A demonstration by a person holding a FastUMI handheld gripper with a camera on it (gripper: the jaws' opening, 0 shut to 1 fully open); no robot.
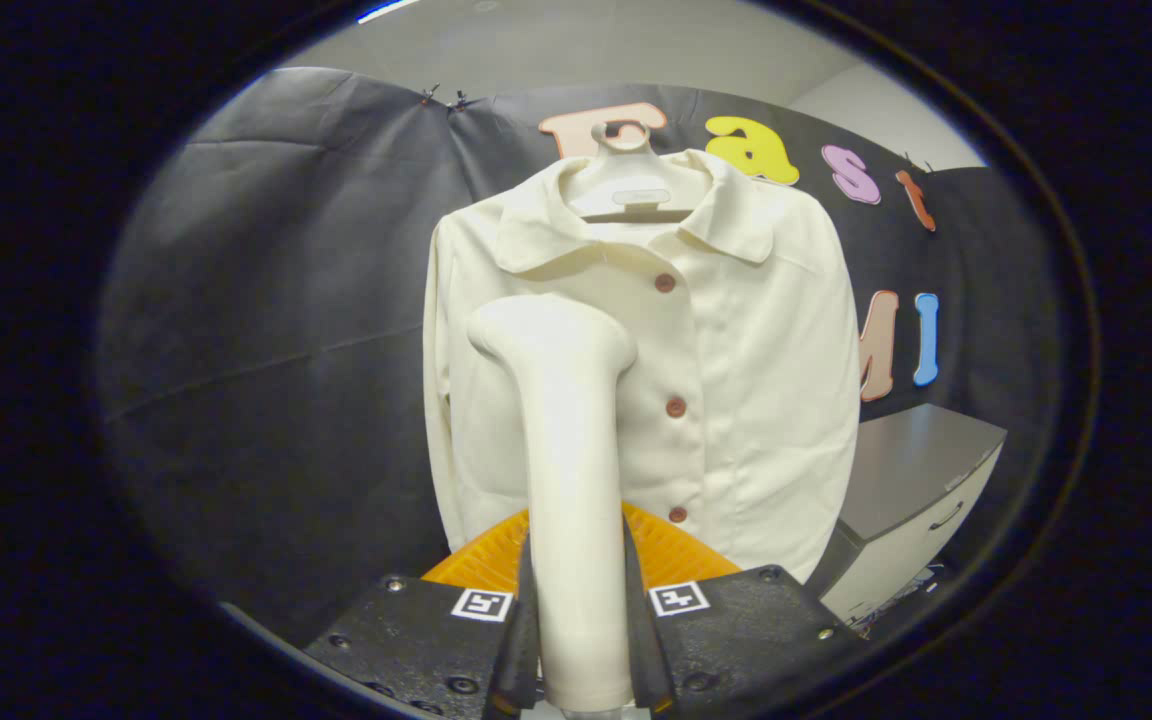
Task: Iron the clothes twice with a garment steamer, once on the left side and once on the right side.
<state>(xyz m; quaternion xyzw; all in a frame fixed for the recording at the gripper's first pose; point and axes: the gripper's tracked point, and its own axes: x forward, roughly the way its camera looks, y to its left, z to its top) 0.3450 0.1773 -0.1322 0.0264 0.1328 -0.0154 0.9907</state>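
Observation:
A cream button-up shirt (736, 380) hangs on a white hanger (626, 185) against the black cloth wall. My gripper (576, 620) is shut on the handle of a cream garment steamer (566, 450), which stands upright between the fingers. The steamer's head sits in front of the shirt's left half, at chest height beside the upper buttons. How close the head is to the fabric I cannot tell. Several brown buttons run down the shirt's middle.
A grey-topped white cabinet (911, 500) with a drawer handle stands to the right of the shirt's hem. Orange ribbed parts (676, 550) of the gripper show just behind the fingers.

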